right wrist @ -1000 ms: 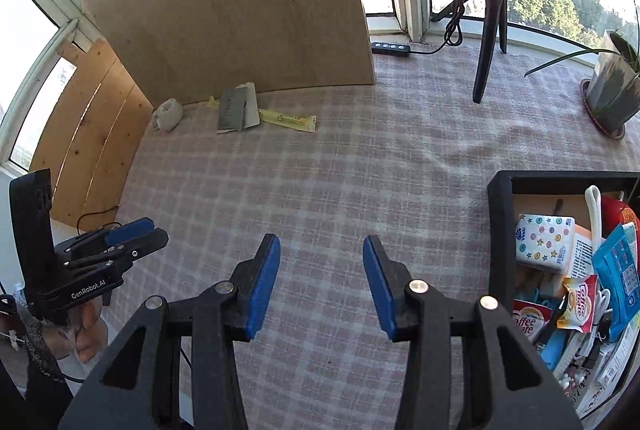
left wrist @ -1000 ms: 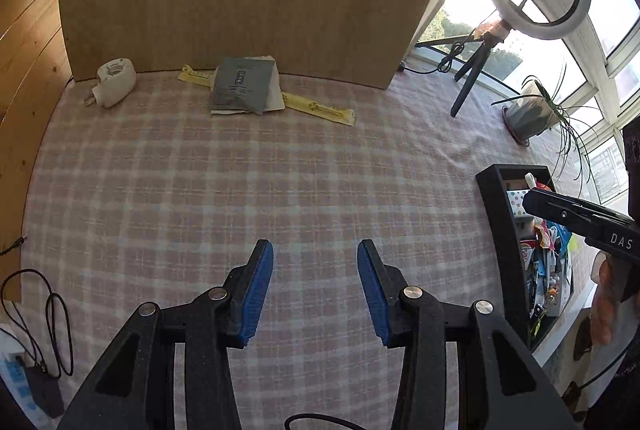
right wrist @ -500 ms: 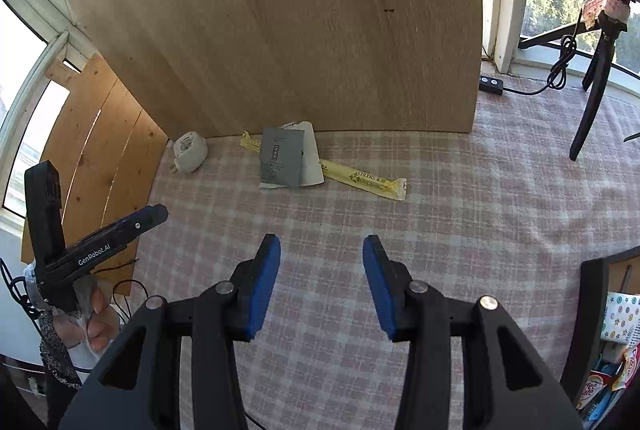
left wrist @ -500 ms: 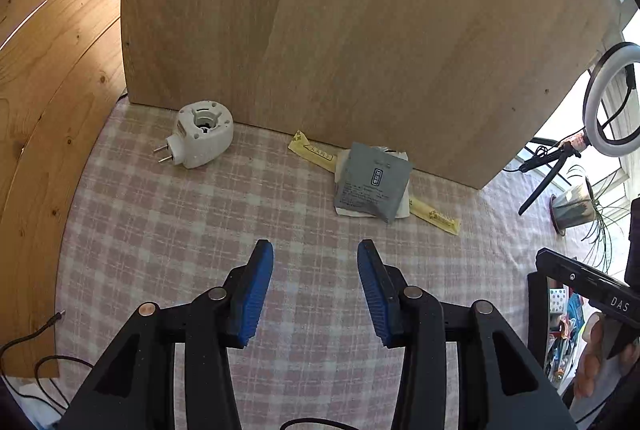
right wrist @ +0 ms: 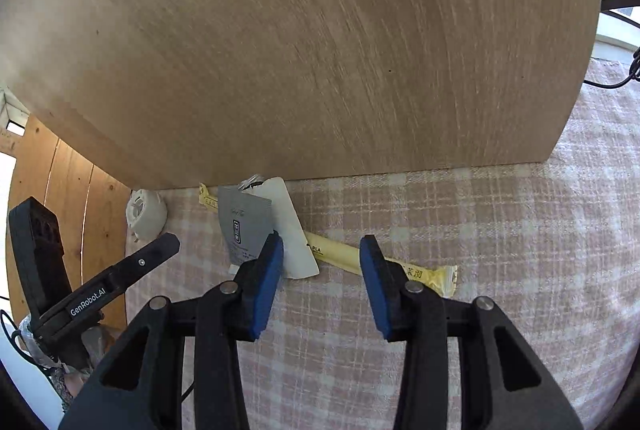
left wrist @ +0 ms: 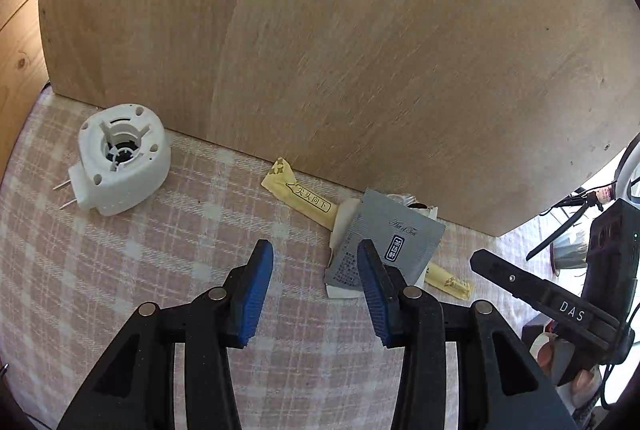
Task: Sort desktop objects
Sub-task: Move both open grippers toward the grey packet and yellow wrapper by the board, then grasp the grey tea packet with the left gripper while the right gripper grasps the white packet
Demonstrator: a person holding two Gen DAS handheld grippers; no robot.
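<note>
Two empty tools point(left wrist: 314, 262) point(right wrist: 322, 258) above gray sachet point(left wrist: 394, 242)

"GenRobot.AI", left claw point(right wrist: 120, 280); "PLA", yellow sachet point(right wrist: 336, 254).

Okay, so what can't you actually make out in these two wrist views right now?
- Yellow sachet: its middle, both views, hidden under the grey packet and white card.
- Dark item behind the packet, against the wooden board: mostly covered.
- White plug adapter: right view, small, partly behind the left tool.
- Grey packet's small print: unreadable.
</note>
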